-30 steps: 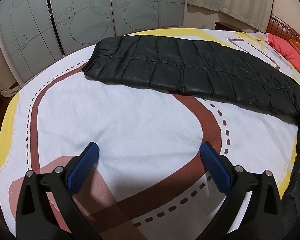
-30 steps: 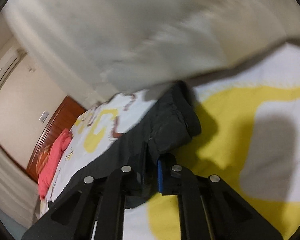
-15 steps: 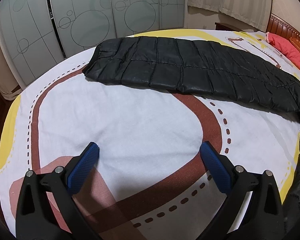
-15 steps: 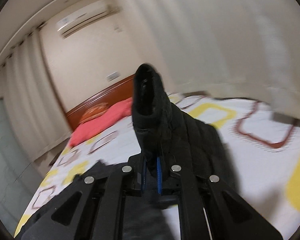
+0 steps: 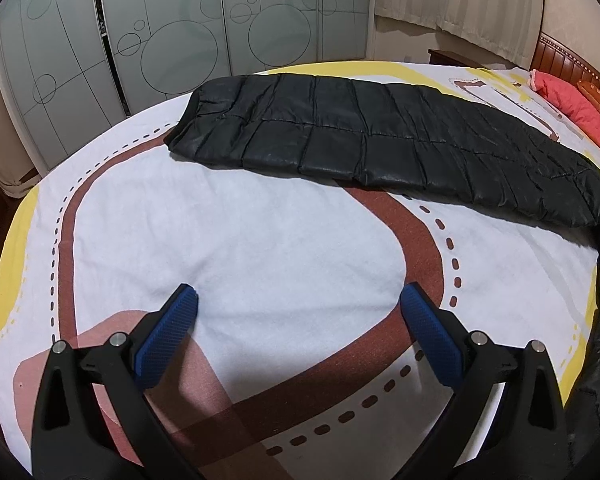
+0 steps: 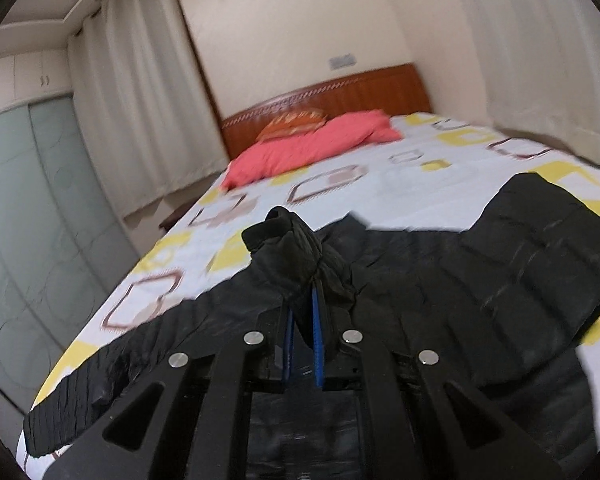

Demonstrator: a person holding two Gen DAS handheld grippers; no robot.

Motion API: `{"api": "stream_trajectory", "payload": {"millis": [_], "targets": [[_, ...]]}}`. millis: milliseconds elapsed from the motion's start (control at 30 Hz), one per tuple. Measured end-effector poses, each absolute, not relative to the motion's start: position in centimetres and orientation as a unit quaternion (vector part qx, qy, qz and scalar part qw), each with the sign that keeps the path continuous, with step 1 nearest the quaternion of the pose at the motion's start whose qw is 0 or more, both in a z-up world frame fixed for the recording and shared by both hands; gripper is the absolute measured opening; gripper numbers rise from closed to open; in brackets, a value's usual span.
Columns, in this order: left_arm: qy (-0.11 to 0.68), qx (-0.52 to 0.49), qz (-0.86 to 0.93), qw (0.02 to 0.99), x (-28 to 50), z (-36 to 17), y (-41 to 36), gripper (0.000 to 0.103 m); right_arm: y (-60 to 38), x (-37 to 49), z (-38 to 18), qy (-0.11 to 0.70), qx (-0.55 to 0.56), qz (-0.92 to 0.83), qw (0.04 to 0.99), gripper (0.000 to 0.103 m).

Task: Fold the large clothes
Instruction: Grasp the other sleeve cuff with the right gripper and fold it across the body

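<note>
A black quilted jacket [image 5: 380, 148] lies spread on the bed, one long sleeve stretched across the far side in the left wrist view. My left gripper [image 5: 298, 312] hovers open over the bare bedsheet [image 5: 260, 240], short of that sleeve, nothing between its blue pads. In the right wrist view my right gripper [image 6: 303, 312] is shut on a bunched black sleeve cuff [image 6: 288, 248], held up above the jacket body [image 6: 480, 280]. Another sleeve [image 6: 120, 372] trails toward the lower left bed edge.
A pink quilt [image 6: 312, 144] and an orange pillow [image 6: 296, 120] lie at the wooden headboard [image 6: 340, 92]. Frosted wardrobe doors [image 5: 180, 32] stand beyond the bed's far edge. Curtains [image 6: 140, 100] hang beside the bed.
My right gripper has swung across the bed and rolled, carrying the black cuff over the jacket; its view went from the yellow sheet to the headboard. The left gripper stayed still and open.
</note>
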State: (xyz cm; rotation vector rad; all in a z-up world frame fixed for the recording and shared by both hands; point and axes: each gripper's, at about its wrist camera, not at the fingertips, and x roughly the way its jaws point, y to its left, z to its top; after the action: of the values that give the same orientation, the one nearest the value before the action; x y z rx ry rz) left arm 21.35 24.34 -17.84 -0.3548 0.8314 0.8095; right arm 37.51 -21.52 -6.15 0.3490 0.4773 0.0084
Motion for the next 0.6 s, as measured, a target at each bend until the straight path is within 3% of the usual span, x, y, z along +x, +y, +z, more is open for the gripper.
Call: {"api": "stream_trajectory", "payload": {"millis": [600], "targets": [[0.387,-0.167,0.38,0.823,21.2,-17.8,24.2,0.101,-7.2,44.3,-12.5,0.382,0.068,0.12,0.914,0.011]]}}
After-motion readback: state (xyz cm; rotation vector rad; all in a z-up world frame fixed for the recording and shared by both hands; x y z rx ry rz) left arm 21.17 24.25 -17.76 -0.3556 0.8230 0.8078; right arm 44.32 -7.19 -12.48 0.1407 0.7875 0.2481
